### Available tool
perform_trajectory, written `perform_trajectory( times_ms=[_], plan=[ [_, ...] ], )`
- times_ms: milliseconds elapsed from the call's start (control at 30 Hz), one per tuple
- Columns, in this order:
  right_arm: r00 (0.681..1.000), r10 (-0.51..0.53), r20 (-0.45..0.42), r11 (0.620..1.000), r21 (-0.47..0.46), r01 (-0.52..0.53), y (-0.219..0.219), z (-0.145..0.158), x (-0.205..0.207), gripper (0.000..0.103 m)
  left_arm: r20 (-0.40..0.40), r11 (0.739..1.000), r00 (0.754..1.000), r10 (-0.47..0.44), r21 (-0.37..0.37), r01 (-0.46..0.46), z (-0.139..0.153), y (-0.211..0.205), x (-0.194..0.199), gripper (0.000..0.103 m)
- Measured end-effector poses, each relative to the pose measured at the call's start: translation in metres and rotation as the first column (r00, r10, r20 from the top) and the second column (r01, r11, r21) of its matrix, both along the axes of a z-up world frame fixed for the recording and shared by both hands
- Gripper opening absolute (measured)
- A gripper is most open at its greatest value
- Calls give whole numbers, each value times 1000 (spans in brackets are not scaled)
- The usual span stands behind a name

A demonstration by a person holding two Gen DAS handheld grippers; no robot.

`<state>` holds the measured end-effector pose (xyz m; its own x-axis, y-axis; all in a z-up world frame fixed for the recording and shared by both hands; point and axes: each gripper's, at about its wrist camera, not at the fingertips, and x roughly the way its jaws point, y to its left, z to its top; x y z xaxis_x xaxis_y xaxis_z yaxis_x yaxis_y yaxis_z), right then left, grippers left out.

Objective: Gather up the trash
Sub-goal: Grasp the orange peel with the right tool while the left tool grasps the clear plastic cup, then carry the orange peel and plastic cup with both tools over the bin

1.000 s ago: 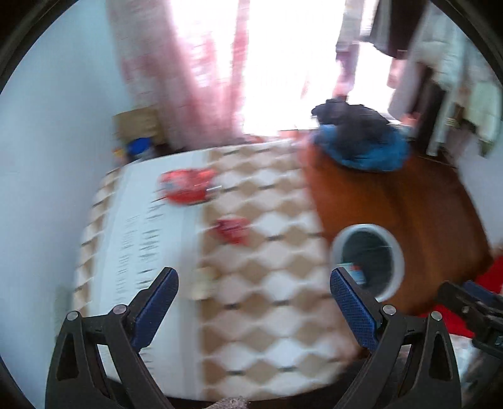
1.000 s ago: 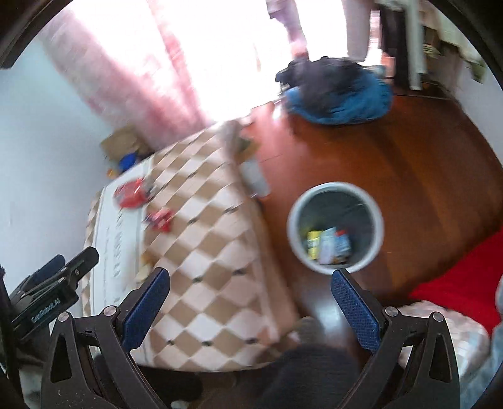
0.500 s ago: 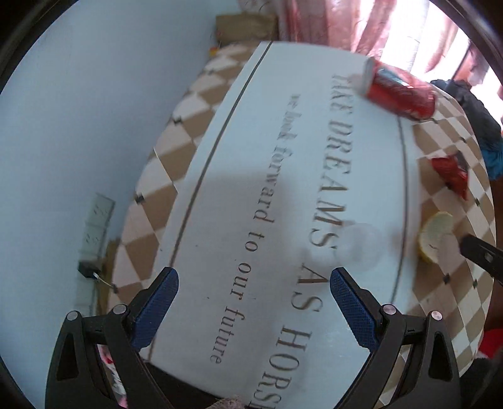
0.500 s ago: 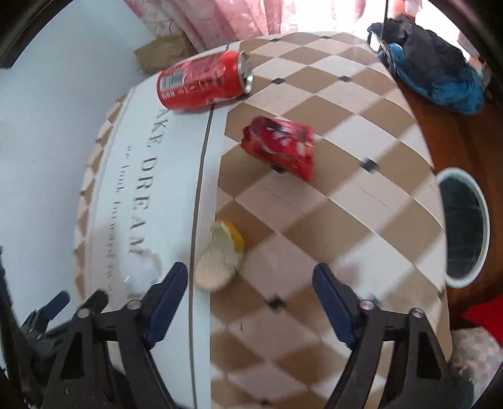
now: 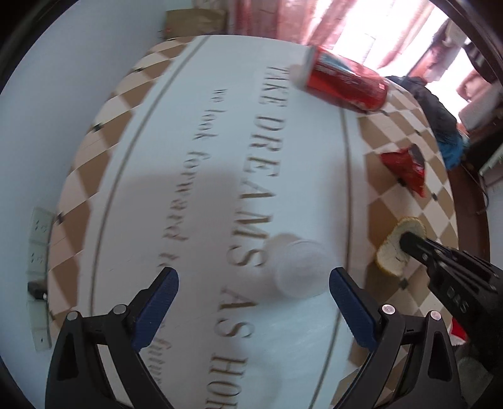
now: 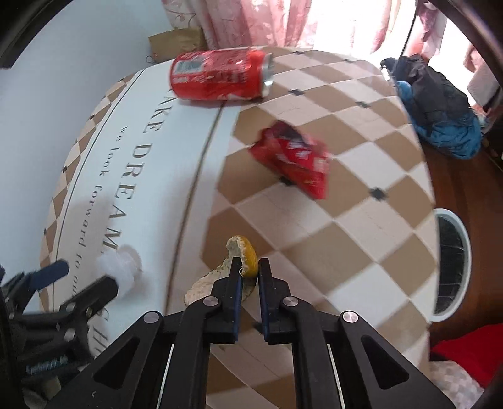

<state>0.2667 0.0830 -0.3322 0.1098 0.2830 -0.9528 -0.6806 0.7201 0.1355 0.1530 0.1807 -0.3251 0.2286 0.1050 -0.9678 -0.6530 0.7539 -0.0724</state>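
I was in a lived-in room of a home. My table (image 6: 361, 226) wore a checked cloth printed with a slogan. Behind the table hung pink curtains (image 6: 251, 22) over a bright window; right of the table, clothes (image 6: 440, 110) lay heaped on a wooden floor (image 6: 465, 188), with a wastebasket (image 6: 452, 264) nearby.

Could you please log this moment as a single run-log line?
right tool: shut on citrus peel | left tool: open around white cup | red can, red wrapper: on table | bin: on floor
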Motion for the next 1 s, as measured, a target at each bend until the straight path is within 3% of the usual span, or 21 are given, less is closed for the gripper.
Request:
perform_trajectory(
  times_ms=[133, 200, 267, 300, 333, 367, 733, 1000],
  plan=[
    [999, -42, -27, 999, -1, 42, -22, 1, 8, 10, 6, 998, 999, -48, -46, 48, -7, -8, 16, 97],
    [997, -61, -38, 998, -5, 61, -29, -3, 12, 10, 8, 997, 998, -62, -41, 62, -6, -15, 21, 92],
    [996, -78, -53, 997, -8, 78, -35, -8, 15, 10, 3, 997, 997, -76, -34, 76, -8, -18, 26, 62],
    [995, -84, -58, 996, -7, 83, -38, -9, 15, 10, -1, 996, 997, -83, -32, 82, -10, -17, 27, 55],
    [994, -87, -61, 996, -8, 86, -40, -10, 16, 10, -7, 995, 996, -91, -28, 91, -11, -18, 28, 40],
    [994, -89, -63, 996, -7, 89, -42, -11, 16, 10, -6, 995, 995, -95, -24, 95, -12, -18, 29, 34],
    [997, -67, -35, 997, 36, 69, -50, 15, 7, 9, 47, 993, 996, -82, 91, 77, 25, -26, 17, 34],
    [998, -51, 33, 991, 128, 47, -71, 71, 0, 9, 117, 967, 987, -112, 241, 81, 90, -46, 9, 34]
  ],
)
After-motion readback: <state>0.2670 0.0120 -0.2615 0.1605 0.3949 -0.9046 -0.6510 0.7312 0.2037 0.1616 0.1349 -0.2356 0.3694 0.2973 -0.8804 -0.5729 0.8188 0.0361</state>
